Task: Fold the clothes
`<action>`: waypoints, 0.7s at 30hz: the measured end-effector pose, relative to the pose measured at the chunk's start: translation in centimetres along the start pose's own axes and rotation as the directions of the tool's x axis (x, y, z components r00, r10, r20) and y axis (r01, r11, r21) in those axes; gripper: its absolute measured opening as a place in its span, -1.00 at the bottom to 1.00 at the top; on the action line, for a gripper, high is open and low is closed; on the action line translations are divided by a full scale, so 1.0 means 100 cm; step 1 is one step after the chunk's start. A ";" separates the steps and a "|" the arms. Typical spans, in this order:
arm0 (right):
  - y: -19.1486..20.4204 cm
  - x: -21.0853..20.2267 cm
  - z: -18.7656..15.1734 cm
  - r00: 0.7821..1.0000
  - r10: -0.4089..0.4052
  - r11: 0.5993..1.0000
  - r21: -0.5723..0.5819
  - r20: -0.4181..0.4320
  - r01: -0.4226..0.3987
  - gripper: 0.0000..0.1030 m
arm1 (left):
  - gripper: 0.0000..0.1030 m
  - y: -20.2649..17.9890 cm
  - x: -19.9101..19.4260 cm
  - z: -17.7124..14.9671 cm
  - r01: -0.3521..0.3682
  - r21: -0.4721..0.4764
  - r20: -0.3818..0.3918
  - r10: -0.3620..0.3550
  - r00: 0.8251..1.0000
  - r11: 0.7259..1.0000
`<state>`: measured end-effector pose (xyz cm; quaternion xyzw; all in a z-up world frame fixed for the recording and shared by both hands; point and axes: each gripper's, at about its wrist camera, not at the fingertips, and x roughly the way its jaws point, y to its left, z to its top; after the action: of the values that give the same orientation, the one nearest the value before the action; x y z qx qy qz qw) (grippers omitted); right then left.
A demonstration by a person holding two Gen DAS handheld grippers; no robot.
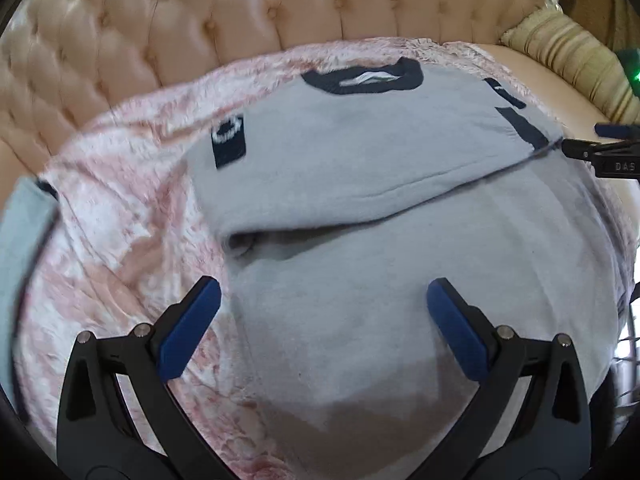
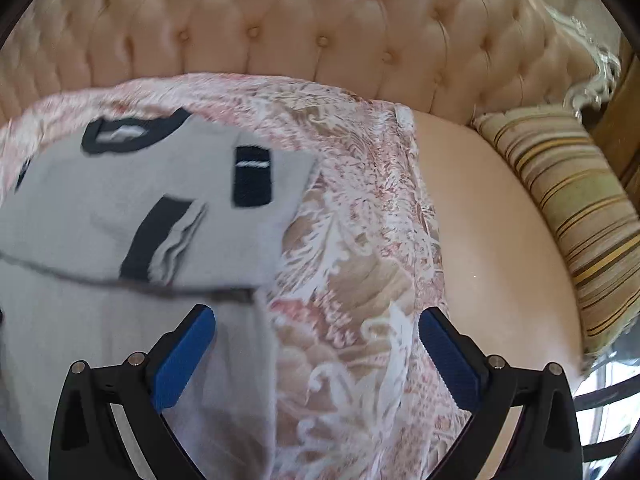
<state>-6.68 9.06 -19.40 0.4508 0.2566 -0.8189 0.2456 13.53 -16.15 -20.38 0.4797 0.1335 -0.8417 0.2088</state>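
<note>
A grey T-shirt (image 1: 360, 168) with a dark collar and dark sleeve bands lies on a pink patterned blanket (image 1: 128, 216). Its upper part is folded down over the lower part. My left gripper (image 1: 324, 320) hovers open above the shirt's lower left side, nothing between its blue pads. In the right wrist view the same shirt (image 2: 120, 216) fills the left half, blurred by motion. My right gripper (image 2: 316, 344) stands wide open over the shirt's right edge and the blanket (image 2: 352, 240), holding nothing. The right gripper's tip (image 1: 600, 152) shows at the shirt's right edge in the left wrist view.
A tufted beige sofa back (image 2: 320, 28) runs behind the blanket. A striped cushion (image 2: 568, 208) rests at the right end, past a bare stretch of seat (image 2: 492, 240). Another light-blue cloth (image 1: 20, 264) lies at the far left.
</note>
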 end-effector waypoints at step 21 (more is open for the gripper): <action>-0.053 0.031 -0.012 0.975 0.221 0.946 0.251 -0.038 -0.205 1.00 | 1.00 0.015 0.008 -0.004 0.055 -0.092 -0.021 -0.057 0.998 0.994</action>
<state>-10.75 13.25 -21.61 0.5292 0.1110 -0.7979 0.2663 14.13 -17.47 -21.29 0.4754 0.1877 -0.8346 0.2052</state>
